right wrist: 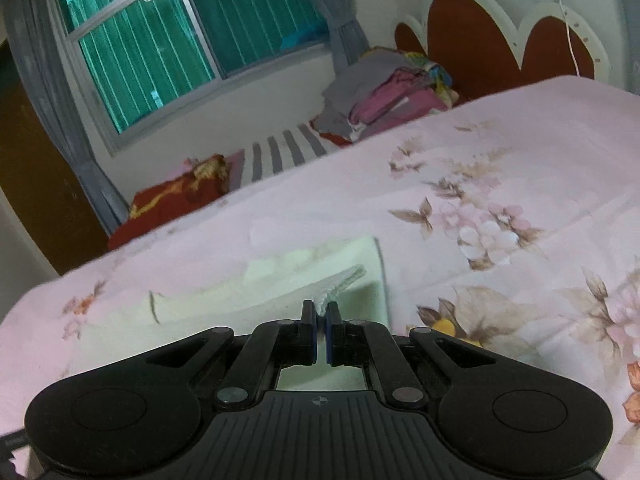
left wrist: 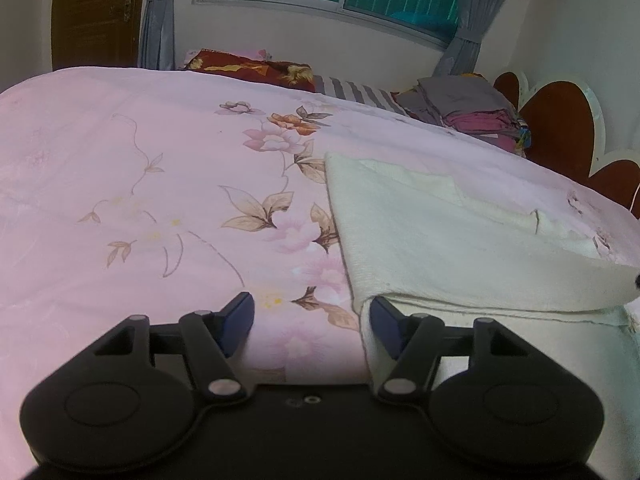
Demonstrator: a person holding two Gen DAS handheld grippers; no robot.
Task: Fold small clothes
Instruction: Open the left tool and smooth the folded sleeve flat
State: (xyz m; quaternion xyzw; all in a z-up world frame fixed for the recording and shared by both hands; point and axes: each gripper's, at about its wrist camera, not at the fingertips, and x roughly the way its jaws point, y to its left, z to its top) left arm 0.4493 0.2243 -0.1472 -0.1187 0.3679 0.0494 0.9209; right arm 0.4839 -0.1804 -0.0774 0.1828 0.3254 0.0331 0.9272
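A cream-white knitted garment (left wrist: pixel 440 240) lies on the bed's pink floral bedsheet (left wrist: pixel 140 184), partly folded, with a doubled edge along its near side and a ribbed texture. The right claw (right wrist: pixel 321 314) is pinched shut on a ribbed corner of the garment, lifting that corner off the rest. The left claw (left wrist: pixel 312 314) stands open and empty, its right blue pad (left wrist: pixel 384 316) just beside the garment's near left corner.
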